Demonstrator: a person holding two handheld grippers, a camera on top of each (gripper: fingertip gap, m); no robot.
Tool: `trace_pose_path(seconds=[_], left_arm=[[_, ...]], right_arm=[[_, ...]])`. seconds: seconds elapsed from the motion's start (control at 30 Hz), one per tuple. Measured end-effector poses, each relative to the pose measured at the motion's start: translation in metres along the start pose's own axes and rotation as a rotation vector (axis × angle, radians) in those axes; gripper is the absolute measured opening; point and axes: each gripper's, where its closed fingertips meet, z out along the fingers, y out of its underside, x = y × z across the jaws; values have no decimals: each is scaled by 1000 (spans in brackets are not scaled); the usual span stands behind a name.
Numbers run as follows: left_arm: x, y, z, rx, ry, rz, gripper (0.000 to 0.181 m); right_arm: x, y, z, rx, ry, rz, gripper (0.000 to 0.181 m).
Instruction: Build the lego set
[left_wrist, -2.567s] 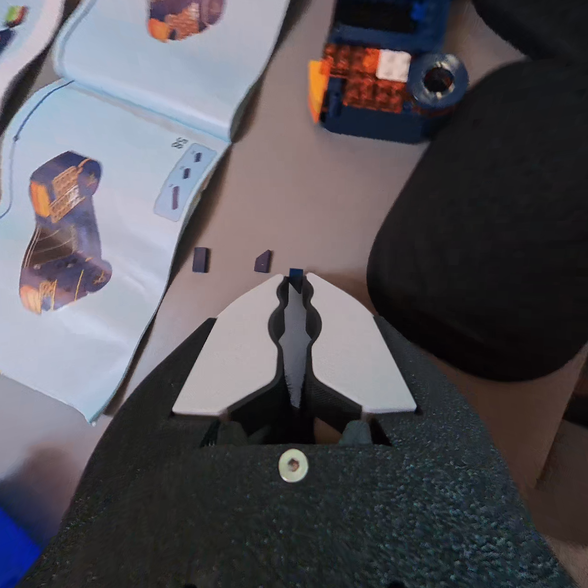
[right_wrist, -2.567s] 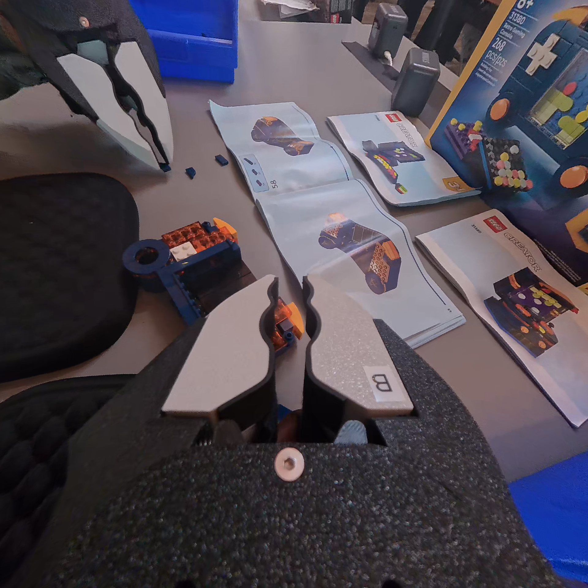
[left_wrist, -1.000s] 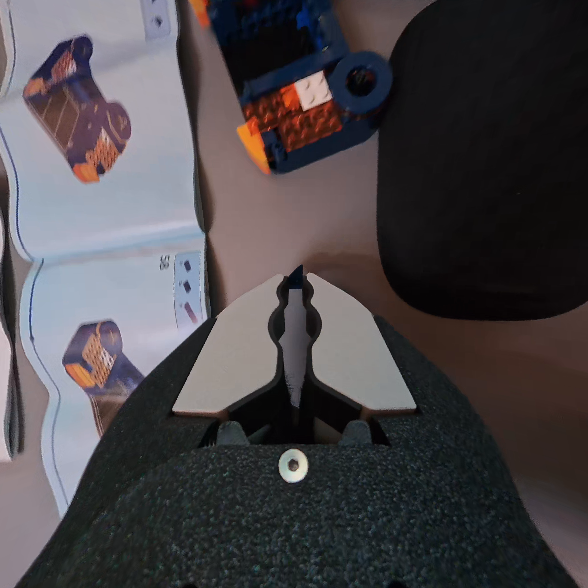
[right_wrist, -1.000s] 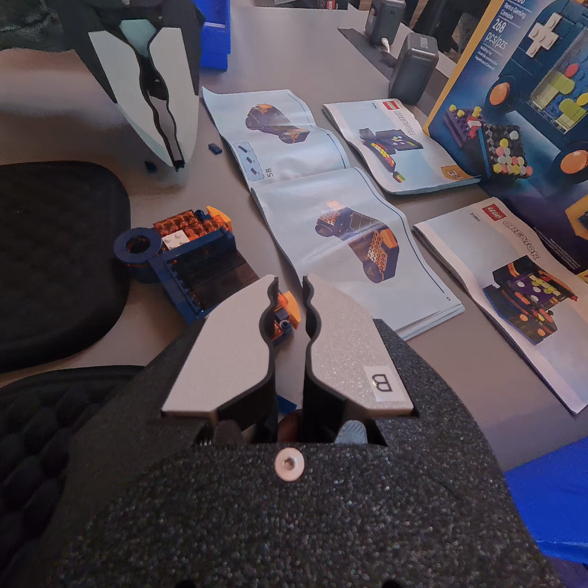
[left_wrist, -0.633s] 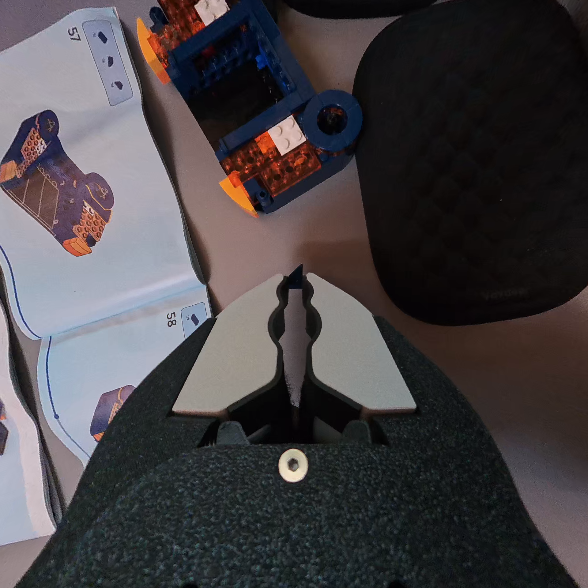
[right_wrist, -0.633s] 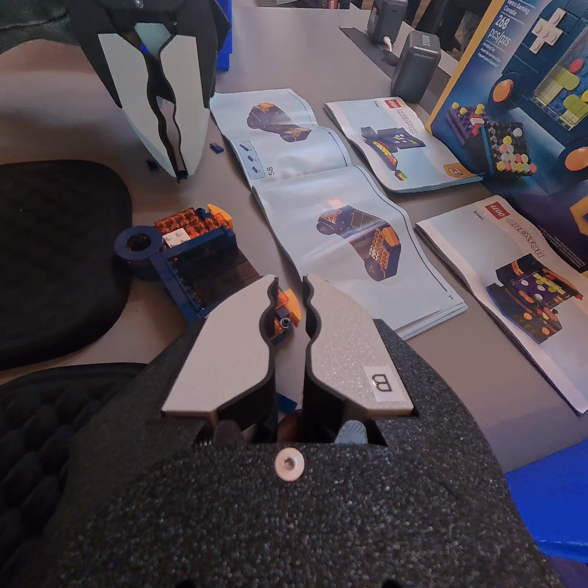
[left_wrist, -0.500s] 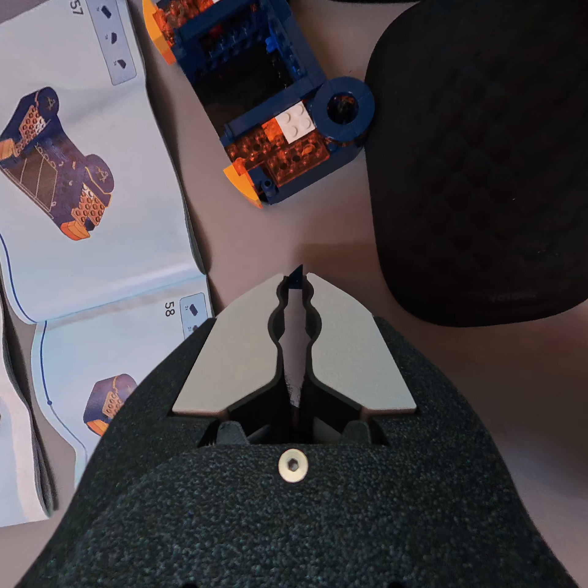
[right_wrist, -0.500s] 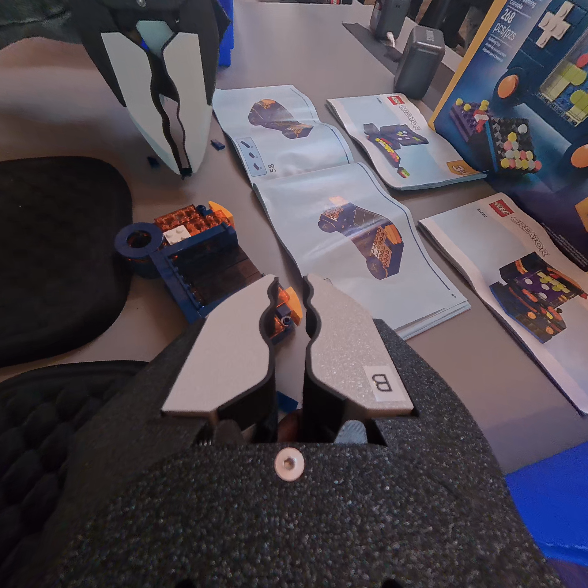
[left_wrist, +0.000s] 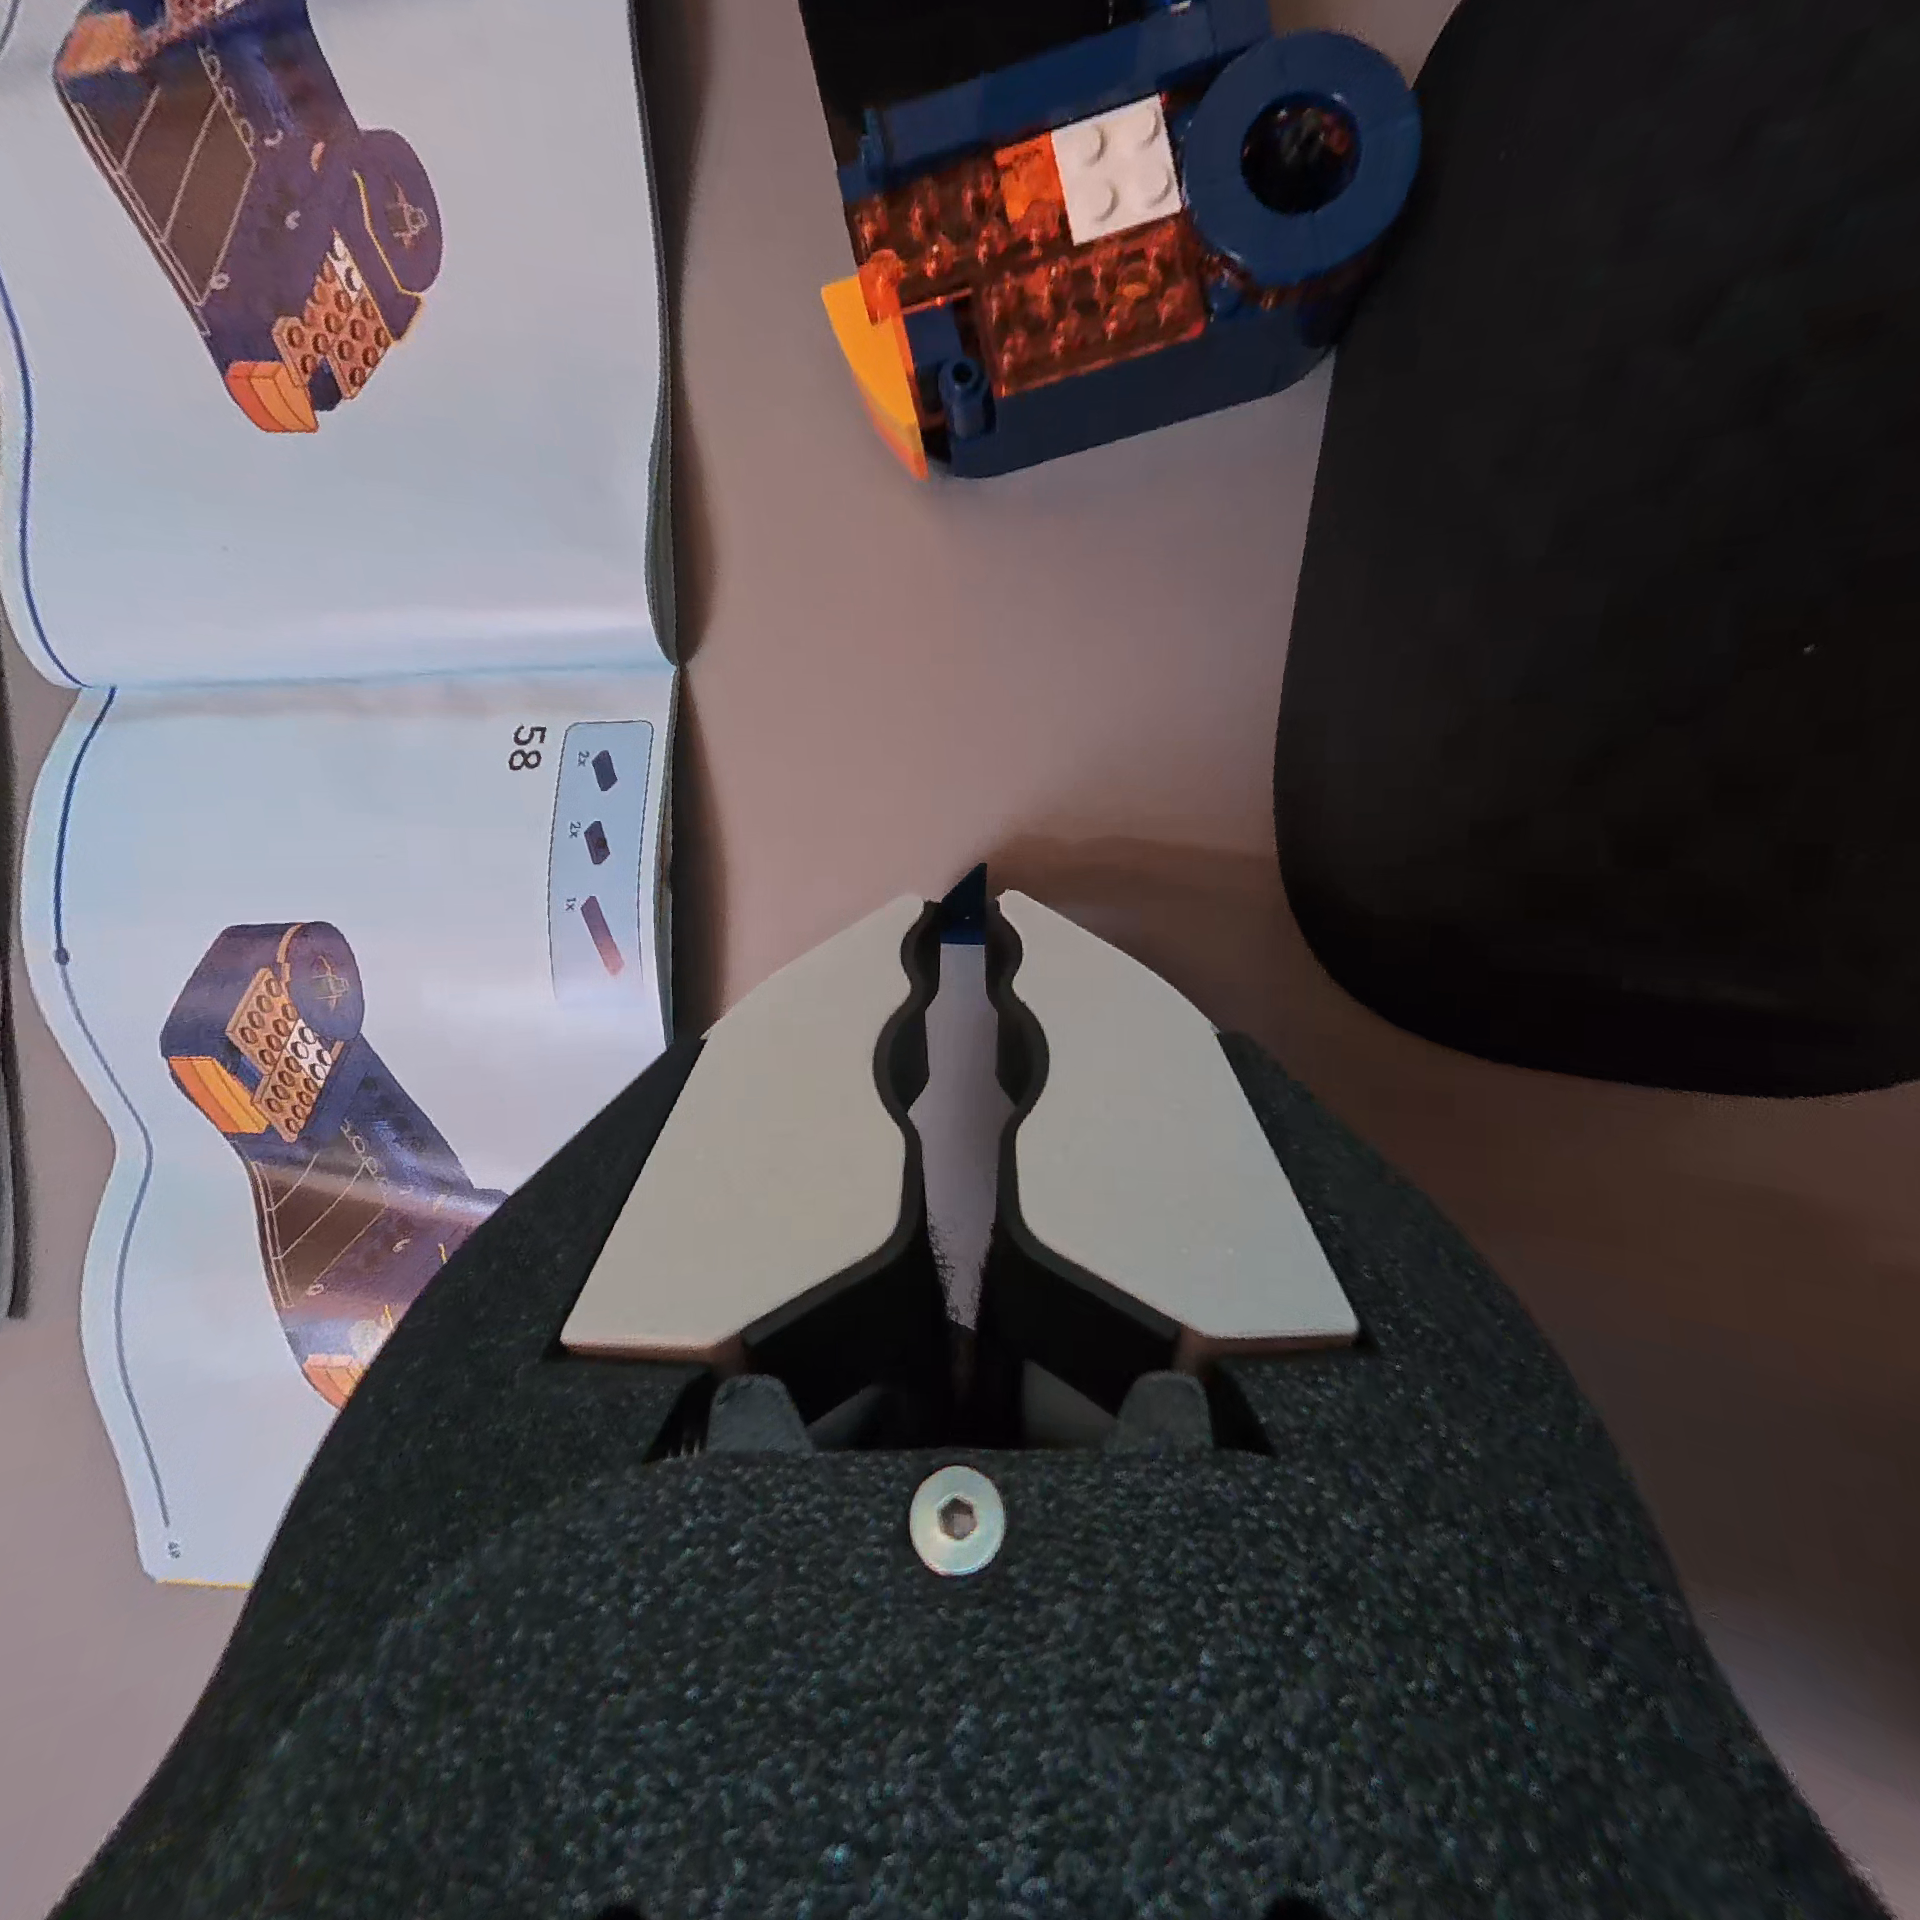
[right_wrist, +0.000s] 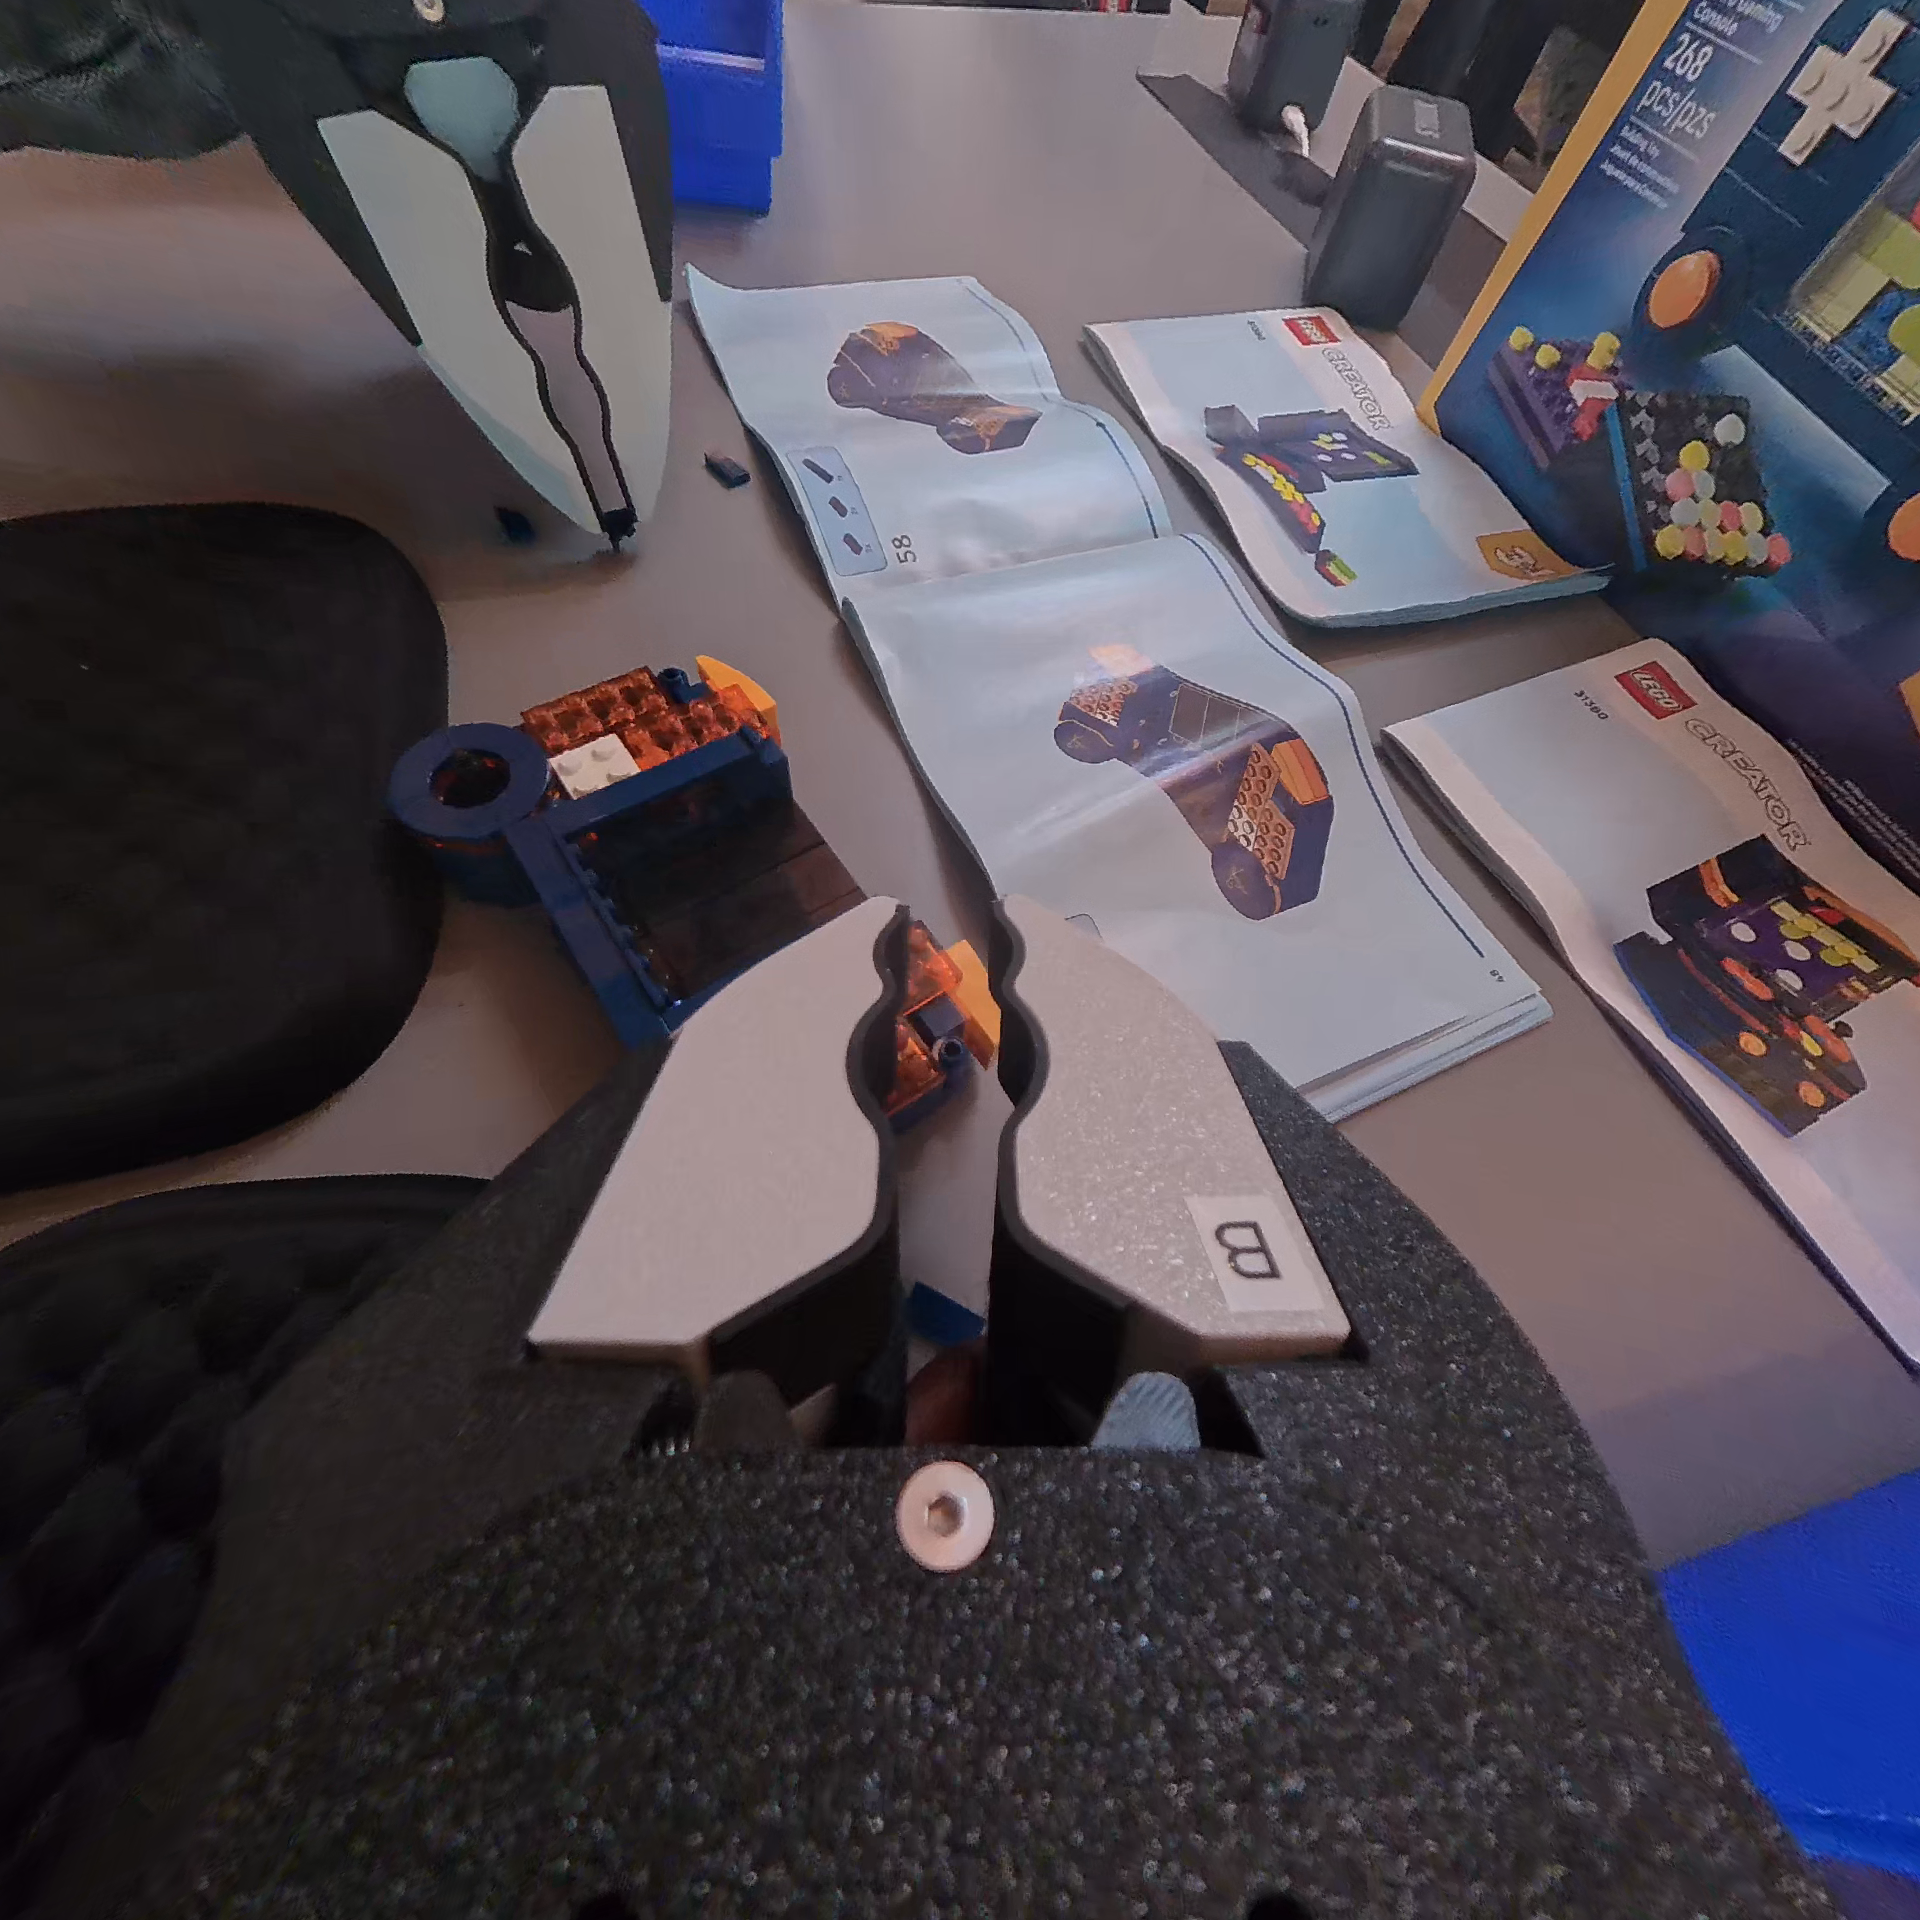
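The half-built model (left_wrist: 1101, 270), dark blue with clear orange bricks, a white tile and a dark blue ring, sits on the grey table; it also shows in the right wrist view (right_wrist: 634, 790). My left gripper (left_wrist: 961, 920) is shut on a small dark blue piece (left_wrist: 968, 891) and hangs above the table short of the model's orange end. It also shows in the right wrist view (right_wrist: 613, 525). My right gripper (right_wrist: 945, 935) has its jaws a little apart at the model's near end, whose orange corner shows in the gap.
The open instruction booklet (left_wrist: 312, 520) lies left of the model. Black pads (left_wrist: 1610, 520) lie to its right. Two loose dark blue pieces (right_wrist: 727, 470) lie behind the left gripper. Two more booklets (right_wrist: 1340, 457), the set's box (right_wrist: 1714, 364) and blue bins (right_wrist: 722, 135) stand around. Some 20 cm of space lies between my two pairs of fingers.
My left gripper has carried the dark blue piece away from the loose pieces toward the model and now sits closer to it. The right gripper has hardly moved.
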Motion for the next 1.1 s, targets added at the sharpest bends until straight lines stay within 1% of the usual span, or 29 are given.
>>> trace_pose_path(seconds=[0.17, 0.27, 0.47, 0.6, 0.8, 0.9, 1.0, 1.1], left_arm=[[3, -5, -1, 16, 72, 41, 8], [5, -4, 1, -9, 114, 60, 8], [5, -5, 1, -16, 139, 75, 8], [8, -7, 2, -22, 160, 155, 8], [18, -14, 7, -73, 282, 338, 8], [21, -16, 12, -102, 331, 374, 10], [21, -18, 14, -93, 331, 367, 12], [18, -18, 14, -72, 291, 348, 14]], right_arm=[[0, -1, -1, 2, 10, -9, 13], [0, -2, -1, 4, 12, -10, 13], [0, -2, -2, 4, 13, -11, 13], [0, -1, -1, 2, 8, -10, 13], [0, 0, -1, -1, 10, -10, 13], [1, 0, -1, -3, 14, -9, 13], [2, 0, -1, -2, 15, -6, 13], [1, 1, -1, -4, 11, -4, 13]])
